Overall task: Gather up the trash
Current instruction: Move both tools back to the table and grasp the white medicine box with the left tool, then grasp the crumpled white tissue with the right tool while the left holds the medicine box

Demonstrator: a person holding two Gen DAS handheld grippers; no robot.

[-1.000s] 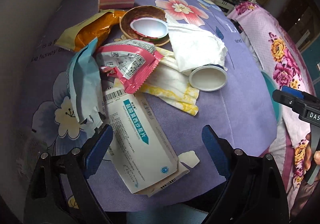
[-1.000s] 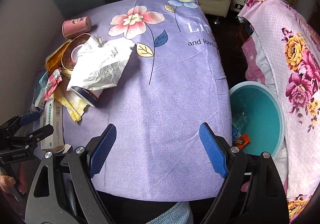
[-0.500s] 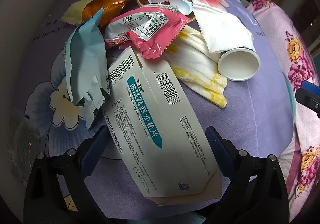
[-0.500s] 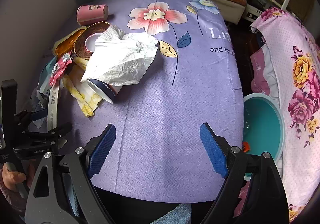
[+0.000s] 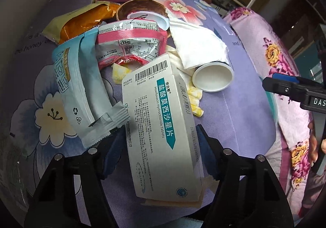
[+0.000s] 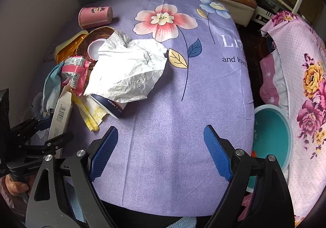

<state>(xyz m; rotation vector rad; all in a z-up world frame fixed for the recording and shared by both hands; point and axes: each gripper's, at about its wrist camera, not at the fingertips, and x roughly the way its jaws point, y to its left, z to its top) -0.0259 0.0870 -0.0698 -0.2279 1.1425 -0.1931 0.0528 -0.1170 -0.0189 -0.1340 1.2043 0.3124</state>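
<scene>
Pinching the tablet box (image 5: 161, 126), the left hand-held gripper (image 5: 161, 156) should lift cleanly toward the teal bin (image 6: 273, 136); the right hand-held gripper (image 6: 161, 150) hangs spread.

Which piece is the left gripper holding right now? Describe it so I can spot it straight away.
On the purple flowered tablecloth, look at the near end of the trash pile on its left side. The left gripper is shut on a flat white medicine box, the only item with a teal banner reading Moxifloxacin Hydrochloride Tablets and a barcode at its far end.
</scene>
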